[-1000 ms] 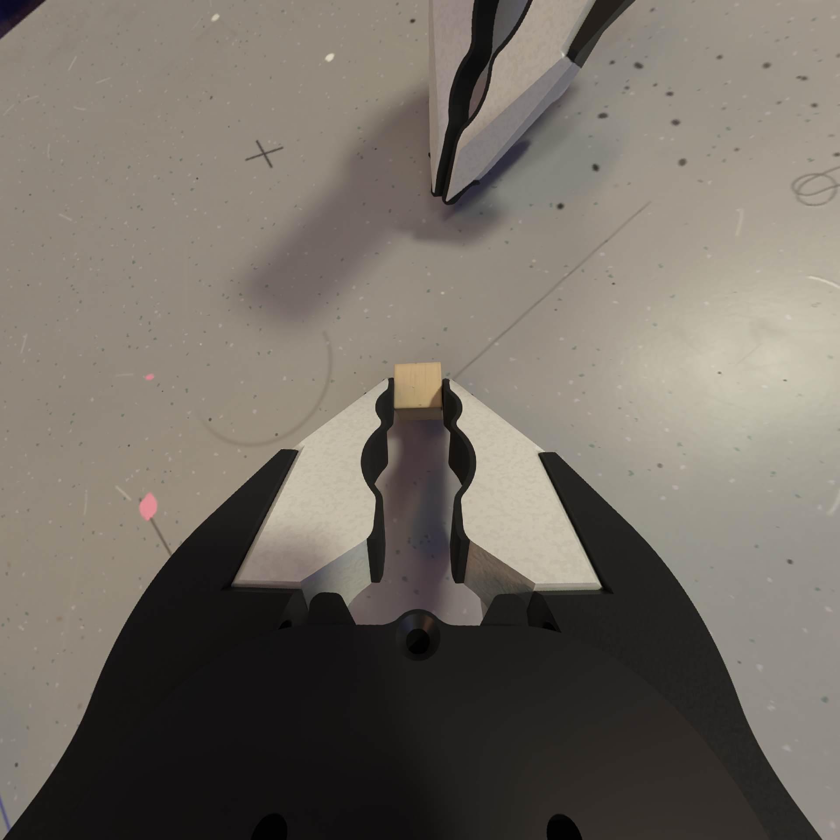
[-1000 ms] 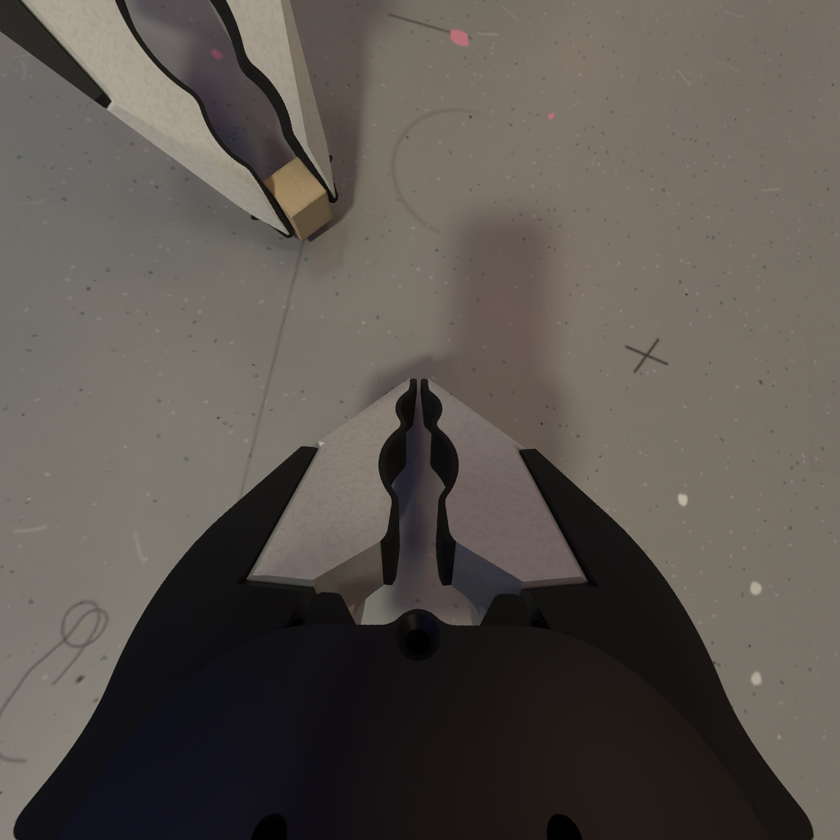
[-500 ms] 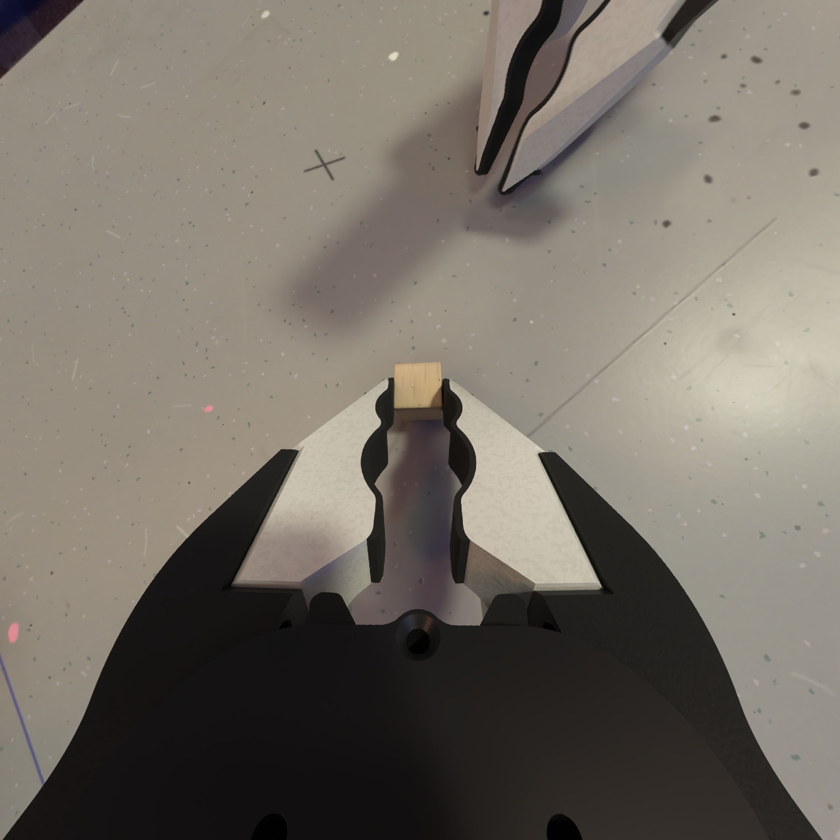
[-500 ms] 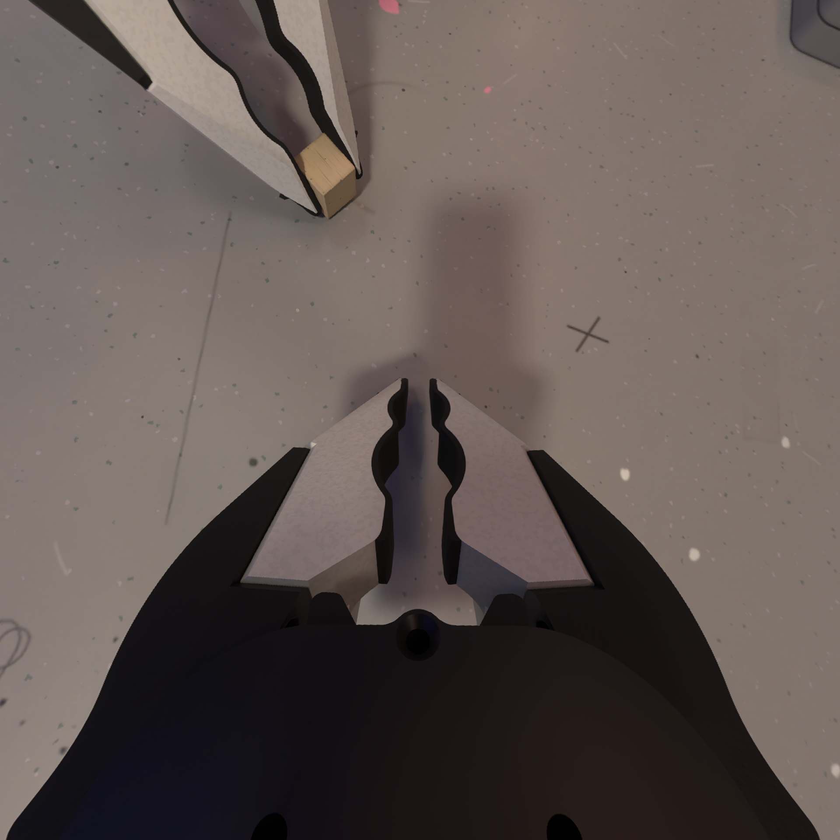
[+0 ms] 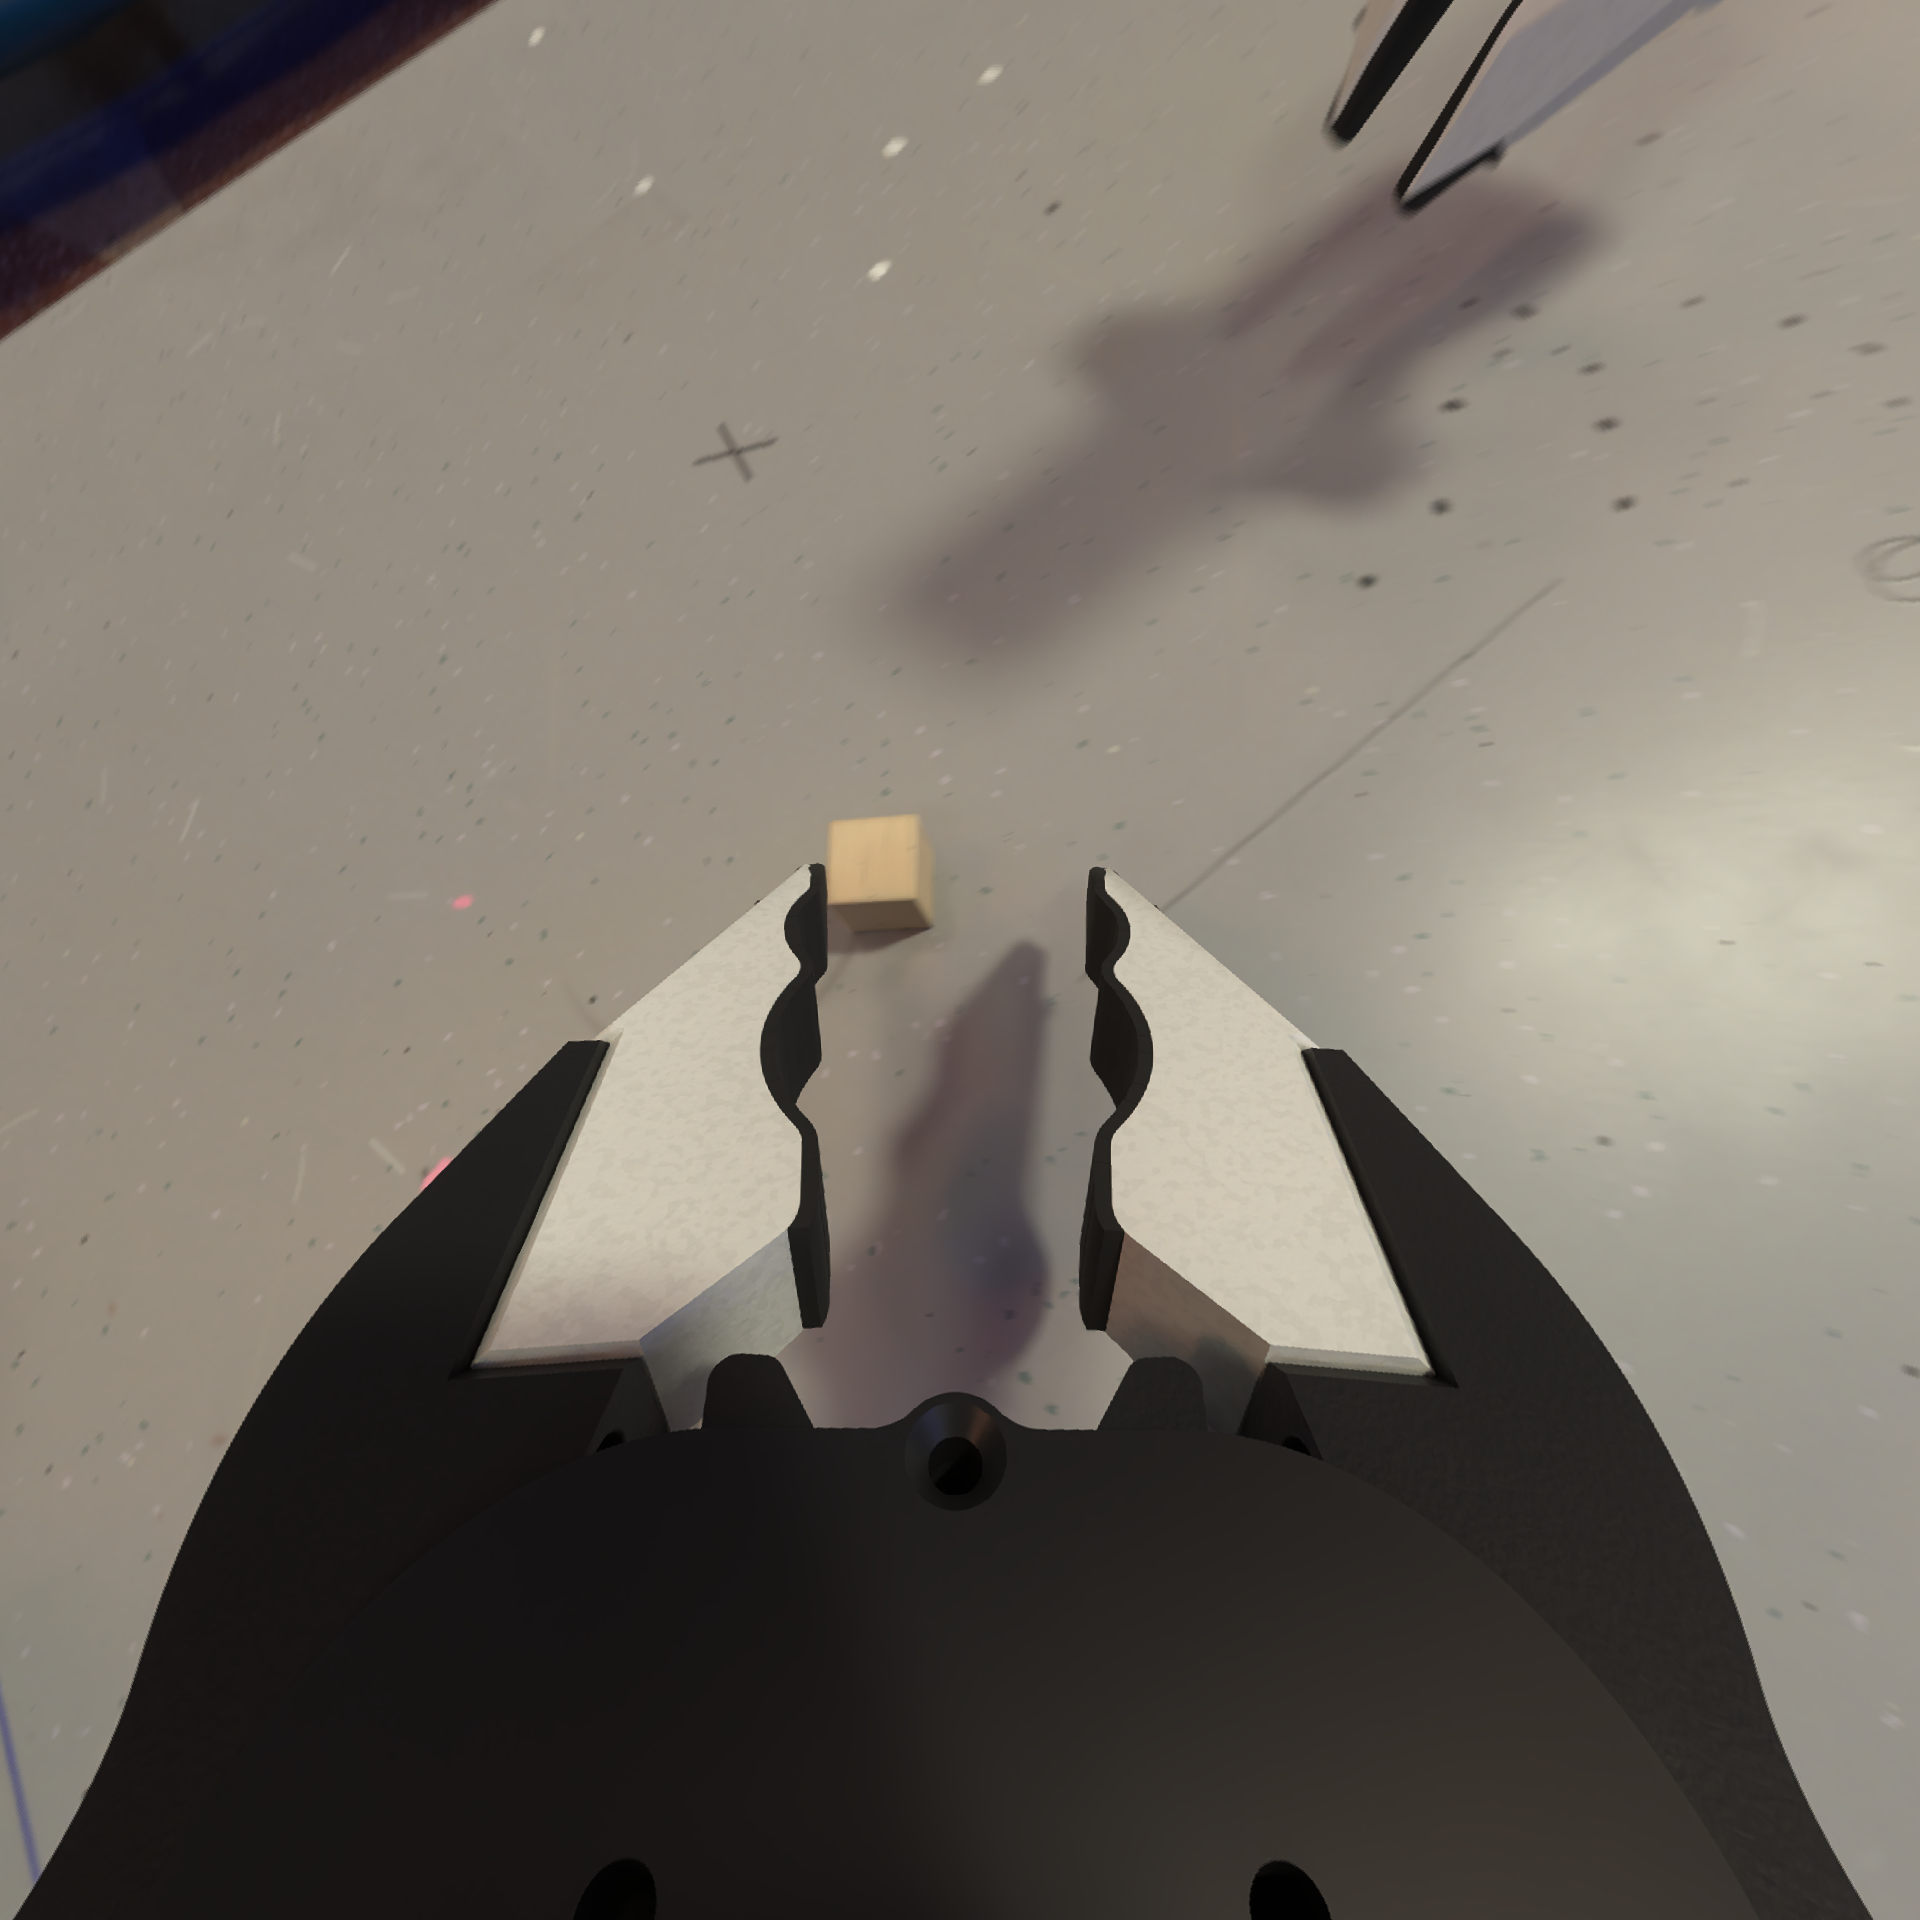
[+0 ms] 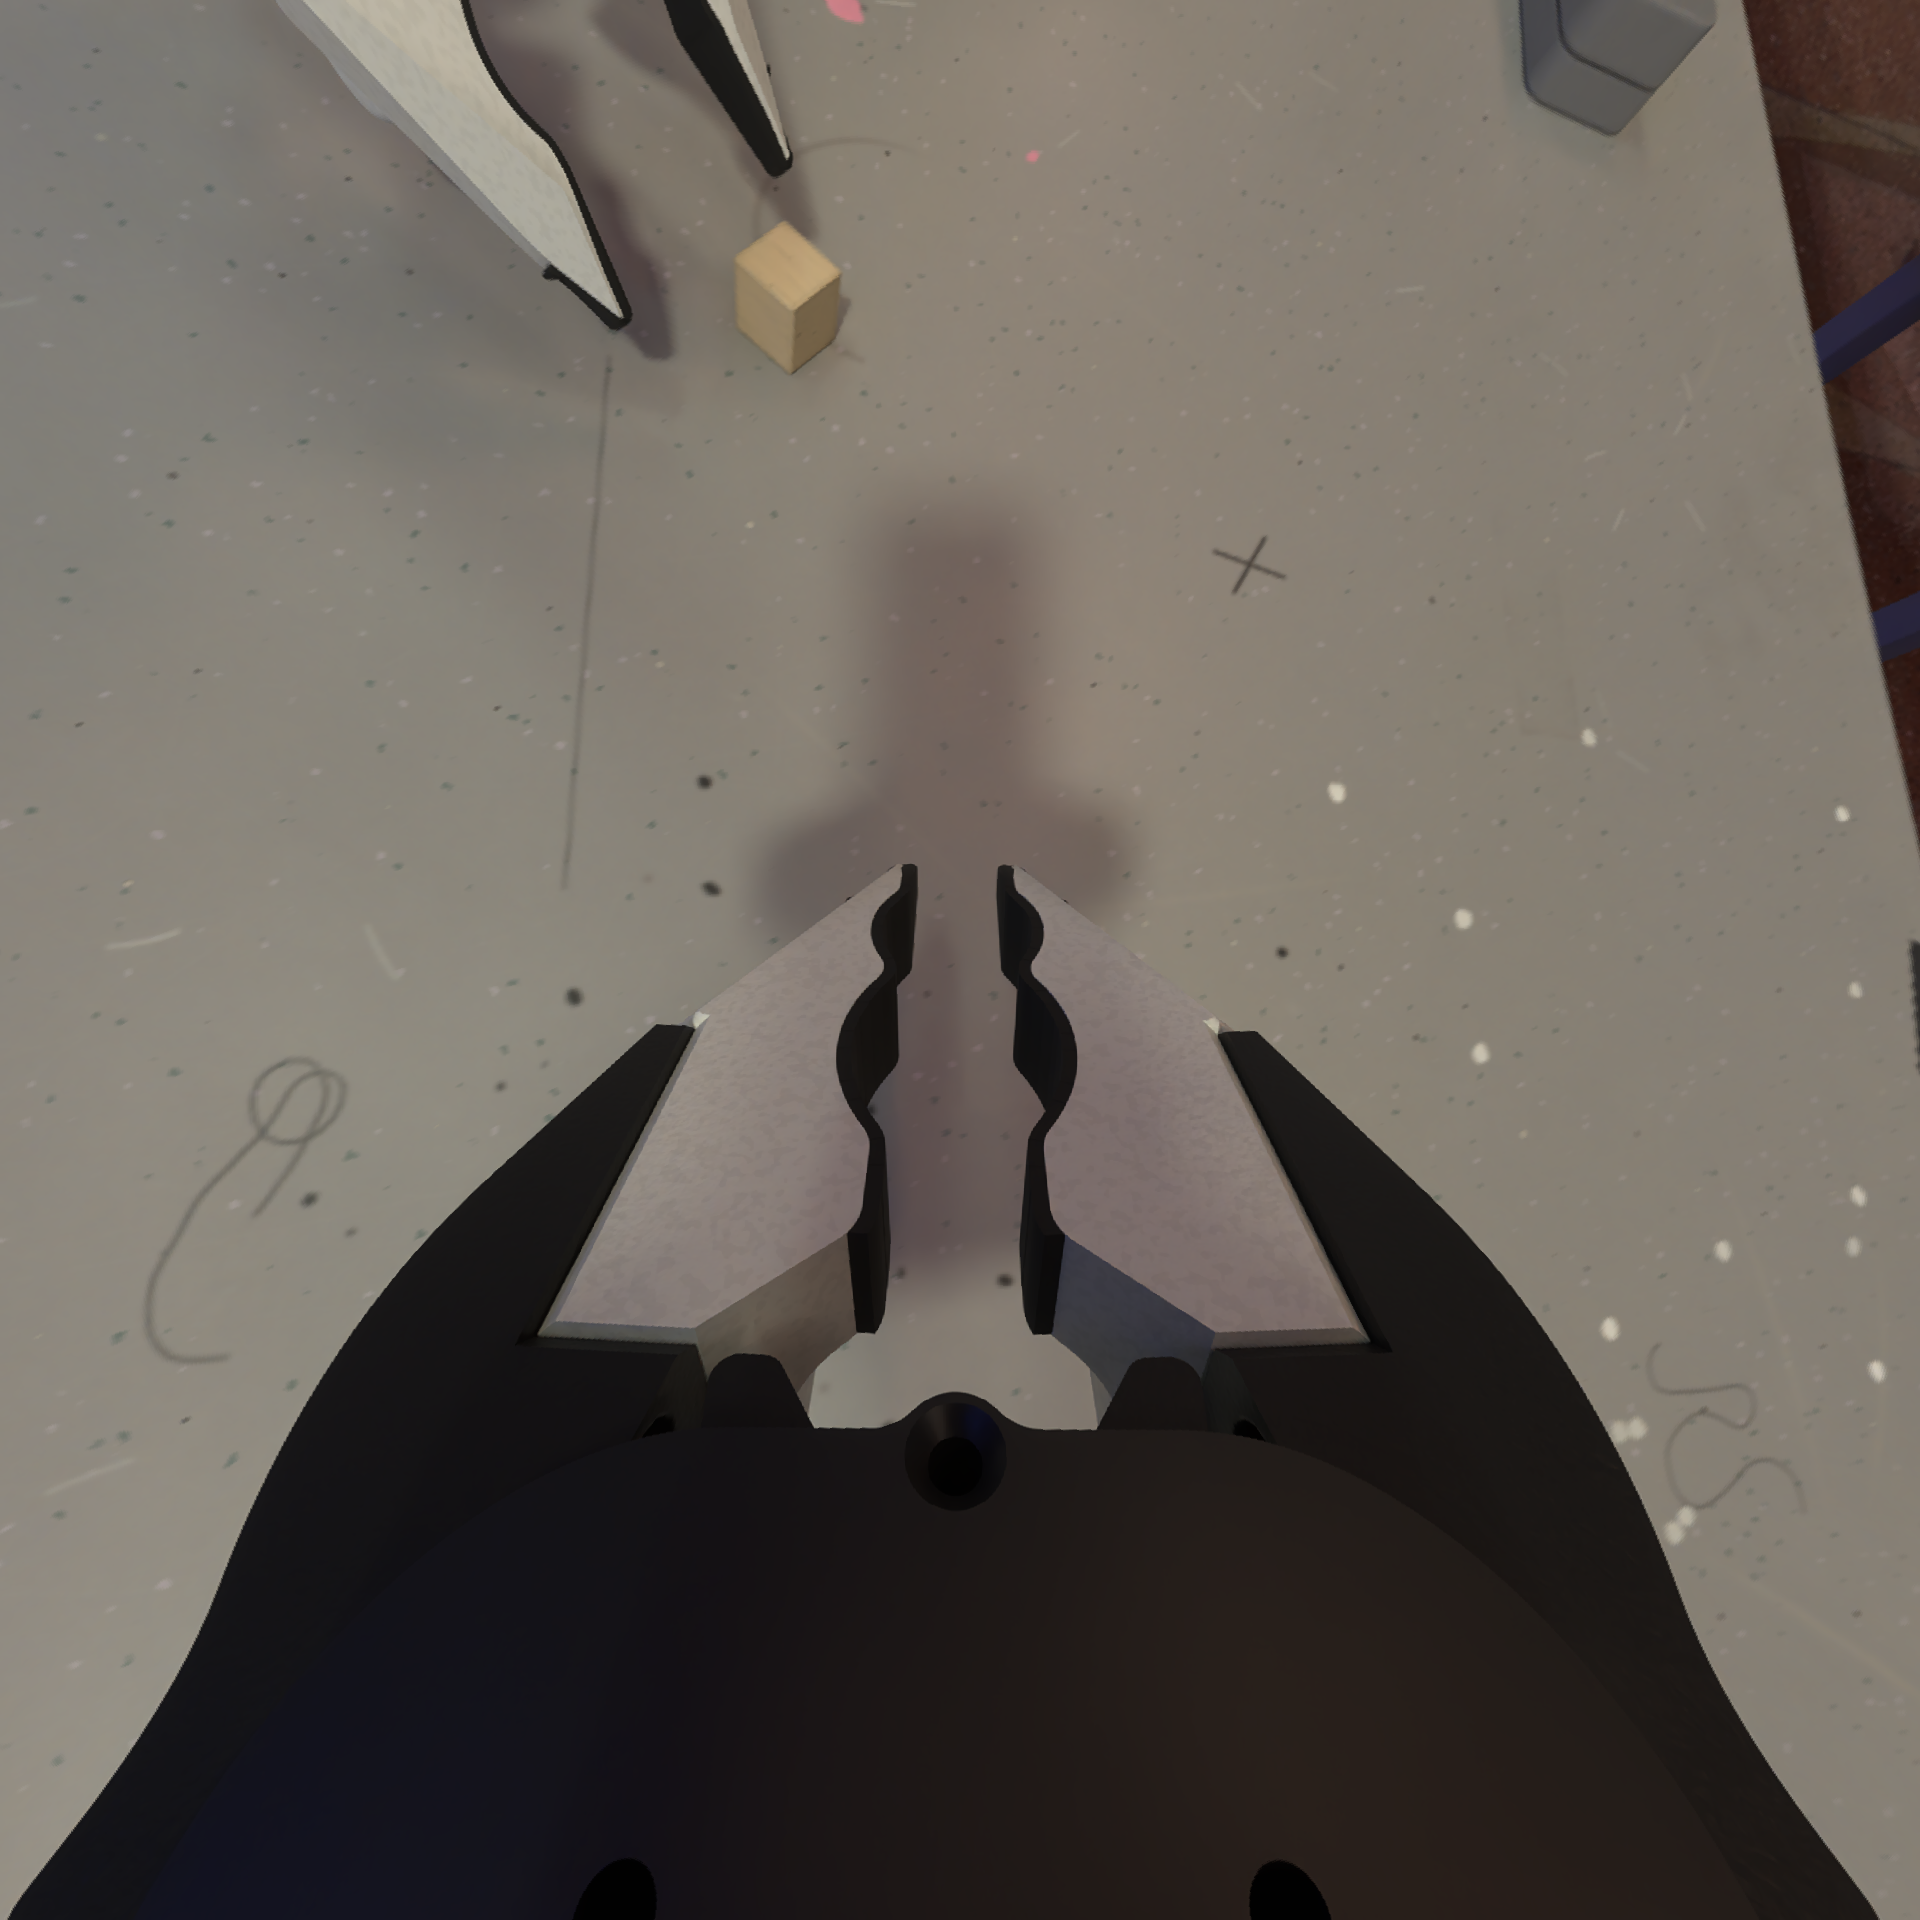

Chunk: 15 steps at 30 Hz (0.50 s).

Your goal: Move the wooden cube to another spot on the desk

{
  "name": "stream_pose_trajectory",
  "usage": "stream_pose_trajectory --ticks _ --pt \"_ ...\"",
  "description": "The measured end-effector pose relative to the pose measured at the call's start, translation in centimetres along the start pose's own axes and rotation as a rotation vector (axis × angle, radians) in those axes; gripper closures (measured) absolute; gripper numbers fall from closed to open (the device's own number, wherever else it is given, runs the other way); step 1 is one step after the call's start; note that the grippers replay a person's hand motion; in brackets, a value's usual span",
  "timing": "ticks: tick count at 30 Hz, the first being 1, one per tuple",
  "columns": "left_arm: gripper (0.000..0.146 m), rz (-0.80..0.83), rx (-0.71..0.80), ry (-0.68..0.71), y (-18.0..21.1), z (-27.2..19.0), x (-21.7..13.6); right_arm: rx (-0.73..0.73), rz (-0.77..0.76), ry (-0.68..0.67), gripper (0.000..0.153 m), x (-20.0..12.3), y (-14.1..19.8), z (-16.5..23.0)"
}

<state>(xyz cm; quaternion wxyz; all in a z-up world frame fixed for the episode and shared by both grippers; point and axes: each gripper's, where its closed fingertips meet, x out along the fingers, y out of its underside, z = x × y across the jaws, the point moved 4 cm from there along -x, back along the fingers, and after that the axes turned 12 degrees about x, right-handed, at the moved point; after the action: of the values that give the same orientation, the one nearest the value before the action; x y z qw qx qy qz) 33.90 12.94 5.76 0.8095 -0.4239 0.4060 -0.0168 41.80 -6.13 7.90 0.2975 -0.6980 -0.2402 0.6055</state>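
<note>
The small wooden cube (image 5: 878, 871) rests on the grey speckled desk (image 5: 416, 675), just past my left gripper's left fingertip. My left gripper (image 5: 951, 883) is open and empty, jaws spread wide, the cube beside the left tip and not between them. In the right wrist view the cube (image 6: 787, 296) stands free on the desk below the left gripper's spread fingers (image 6: 582, 239). My right gripper (image 6: 956, 878) is open by a narrow gap, empty, above the desk and well short of the cube. Its fingers show far off in the left wrist view (image 5: 1455, 114).
A pencilled cross (image 5: 736, 452) lies beyond the cube to the left; it also shows in the right wrist view (image 6: 1250, 564). A grey block (image 6: 1605, 52) stands at the far right corner. The desk edge (image 6: 1829, 416) runs down the right; another edge (image 5: 156, 218) at the top left.
My left gripper has opened and let go of the cube, which now sits on the desk. My right gripper has opened a little and moved farther from the cube.
</note>
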Motion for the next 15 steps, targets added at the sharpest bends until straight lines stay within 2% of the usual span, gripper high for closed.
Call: stream_pose_trajectory --ticks 3,8,15 --pt "0.094 -0.048 0.039 0.014 -1.0 -1.5 -0.4 0.017 -0.001 0.006 0.134 0.2 0.7 1.0" --pt "0.09 -0.056 0.044 0.022 -1.3 -3.0 0.3 0.113 -0.023 -0.019 0.135 3.1 -0.3 1.7" --pt "0.103 -0.084 0.034 0.029 -1.6 -3.6 0.7 0.147 0.026 -0.008 0.14 6.2 -1.5 1.5"
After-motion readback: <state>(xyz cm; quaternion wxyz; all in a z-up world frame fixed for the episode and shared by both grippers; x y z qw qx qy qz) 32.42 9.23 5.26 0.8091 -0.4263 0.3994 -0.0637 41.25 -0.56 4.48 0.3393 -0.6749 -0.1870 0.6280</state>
